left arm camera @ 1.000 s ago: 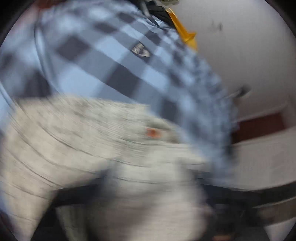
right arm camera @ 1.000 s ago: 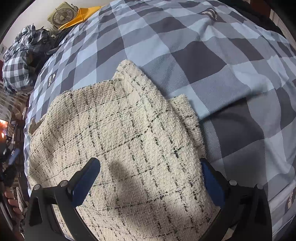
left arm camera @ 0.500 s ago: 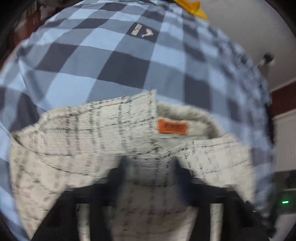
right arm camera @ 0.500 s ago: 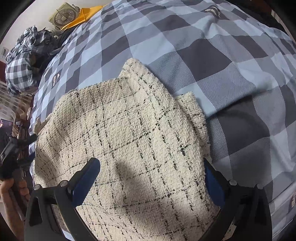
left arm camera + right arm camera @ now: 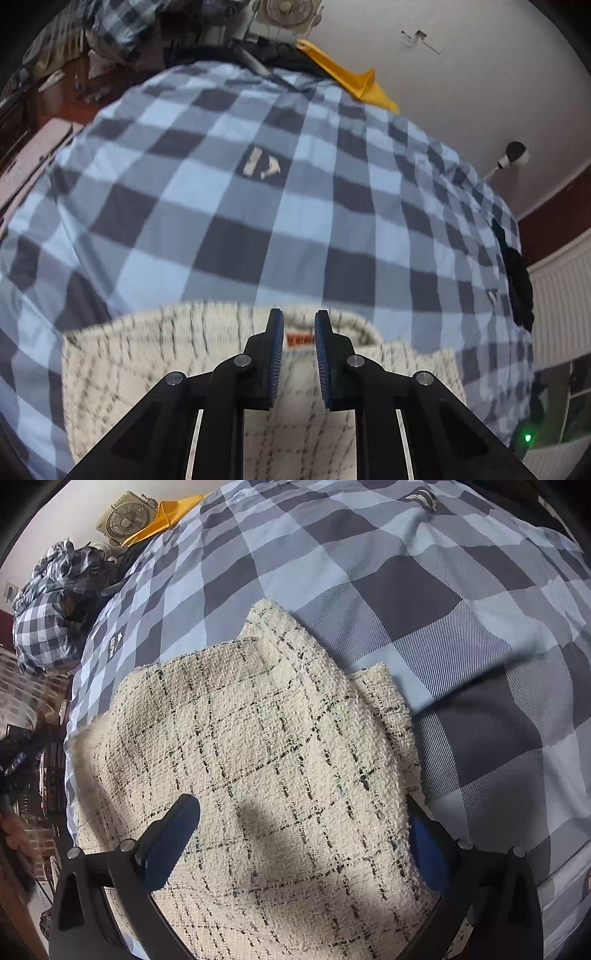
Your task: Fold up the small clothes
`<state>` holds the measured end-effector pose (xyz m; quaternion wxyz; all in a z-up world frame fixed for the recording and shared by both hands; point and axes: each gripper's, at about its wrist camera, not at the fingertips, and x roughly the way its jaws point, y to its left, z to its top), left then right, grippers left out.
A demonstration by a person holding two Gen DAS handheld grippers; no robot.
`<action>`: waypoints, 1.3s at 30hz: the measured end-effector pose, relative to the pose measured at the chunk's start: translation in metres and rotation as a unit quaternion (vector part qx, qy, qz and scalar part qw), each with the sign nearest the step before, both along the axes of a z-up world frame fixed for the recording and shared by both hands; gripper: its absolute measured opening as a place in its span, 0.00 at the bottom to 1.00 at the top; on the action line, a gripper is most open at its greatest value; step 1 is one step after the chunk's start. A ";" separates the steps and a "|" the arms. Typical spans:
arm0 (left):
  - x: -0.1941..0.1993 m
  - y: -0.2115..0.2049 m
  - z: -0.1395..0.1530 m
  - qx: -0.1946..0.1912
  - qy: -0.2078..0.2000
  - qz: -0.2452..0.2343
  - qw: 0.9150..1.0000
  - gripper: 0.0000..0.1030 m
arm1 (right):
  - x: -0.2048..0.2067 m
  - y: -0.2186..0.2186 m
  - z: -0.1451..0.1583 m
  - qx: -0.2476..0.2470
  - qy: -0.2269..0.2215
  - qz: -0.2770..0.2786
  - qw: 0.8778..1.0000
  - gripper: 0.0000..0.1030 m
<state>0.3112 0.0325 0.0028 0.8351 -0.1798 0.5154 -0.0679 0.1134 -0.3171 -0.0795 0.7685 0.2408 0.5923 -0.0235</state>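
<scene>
Tweed garment (image 5: 266,760), cream with dark checks, lay on my bed over the blue-and-grey checked duvet (image 5: 424,602), its near part folded over itself with a second layer showing at the right edge. My left claw (image 5: 298,325) had just been closing; its jaws stood nearly together with a narrow gap, and through that gap I saw the orange label (image 5: 300,339) at the collar. No cloth appeared pinched between the pads. My right claw (image 5: 301,823) hung over the garment with its jaws spread wide, one blue pad at each side of the folded cloth, gripping nothing. A fan (image 5: 127,515) and a yellow sheet (image 5: 168,513) sat beyond the bed's far end.
</scene>
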 end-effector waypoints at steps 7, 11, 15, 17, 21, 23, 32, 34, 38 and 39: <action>-0.035 -0.008 -0.015 -0.012 0.029 -0.055 0.998 0.18 | -0.002 0.009 0.019 0.026 -0.053 0.026 0.998 0.99; -0.096 -0.015 -0.050 0.013 0.066 -0.117 0.991 0.24 | -0.008 0.071 0.036 0.011 -0.099 0.162 0.982 0.99; -0.132 -0.013 -0.088 0.032 0.096 -0.142 0.985 0.99 | -0.025 0.138 0.024 -0.062 -0.088 0.289 0.951 0.99; -0.142 -0.005 -0.103 0.029 0.087 -0.140 0.986 0.99 | -0.028 0.146 0.018 -0.102 -0.086 0.306 0.943 0.99; -0.143 0.000 -0.097 0.045 0.038 -0.144 0.988 1.00 | -0.021 0.105 0.033 -0.166 -0.108 0.205 0.958 0.99; -0.137 0.005 -0.093 0.126 0.029 -0.117 0.985 1.00 | -0.016 0.063 0.032 -0.166 -0.082 0.124 0.975 0.99; -0.126 0.098 -0.100 0.081 0.079 0.021 0.993 1.00 | -0.018 -0.002 -0.001 0.021 -0.018 0.027 0.999 0.43; -0.129 0.107 -0.105 0.075 0.084 0.030 0.993 1.00 | -0.022 -0.010 0.003 0.030 -0.040 0.014 0.999 0.15; -0.137 0.114 -0.099 0.076 0.078 0.038 0.993 1.00 | -0.037 -0.015 0.017 0.035 -0.083 0.000 0.996 0.11; -0.138 0.115 -0.097 0.076 0.075 0.040 0.993 1.00 | -0.039 -0.019 0.020 0.039 -0.092 -0.009 0.995 0.11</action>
